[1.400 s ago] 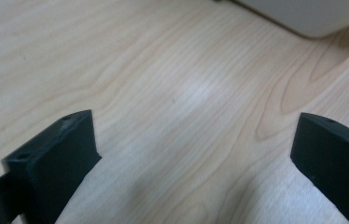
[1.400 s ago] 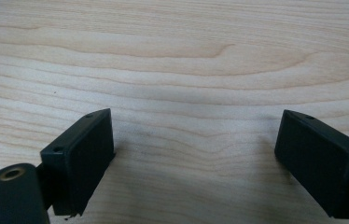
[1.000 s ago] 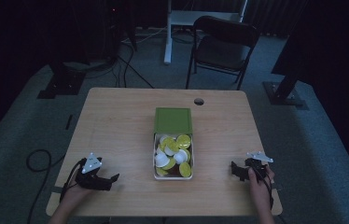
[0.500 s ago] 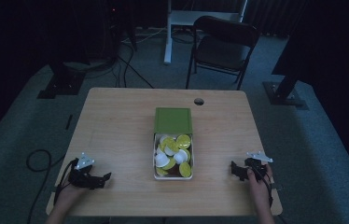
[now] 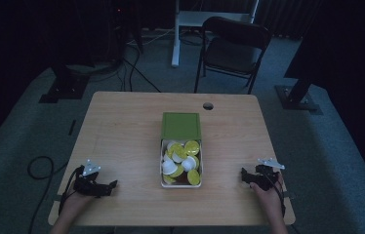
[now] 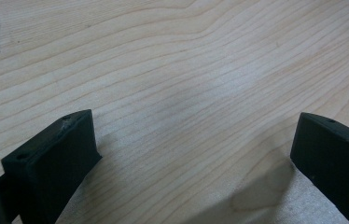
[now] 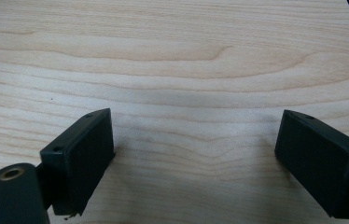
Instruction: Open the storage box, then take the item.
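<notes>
Resting: both grippers lie low on the table [image 5: 122,126], jaws spread wide, empty.
Box: the open box [image 5: 181,184] of yellow and white capsules [image 5: 180,162] sits mid-table between them, long axis running away from the person, green lid [image 5: 181,126] at its far end.
Nearer: right gripper [image 5: 245,176], slightly; left gripper [image 5: 111,186] farther.
Path: bare wood, nothing between.

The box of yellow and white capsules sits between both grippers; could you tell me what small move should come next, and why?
Probably bring the right gripper in toward the open box. Both it and the left gripper rest near the table front edge with jaws wide apart over bare wood, and the capsules lie untouched beside the green lid.
</notes>
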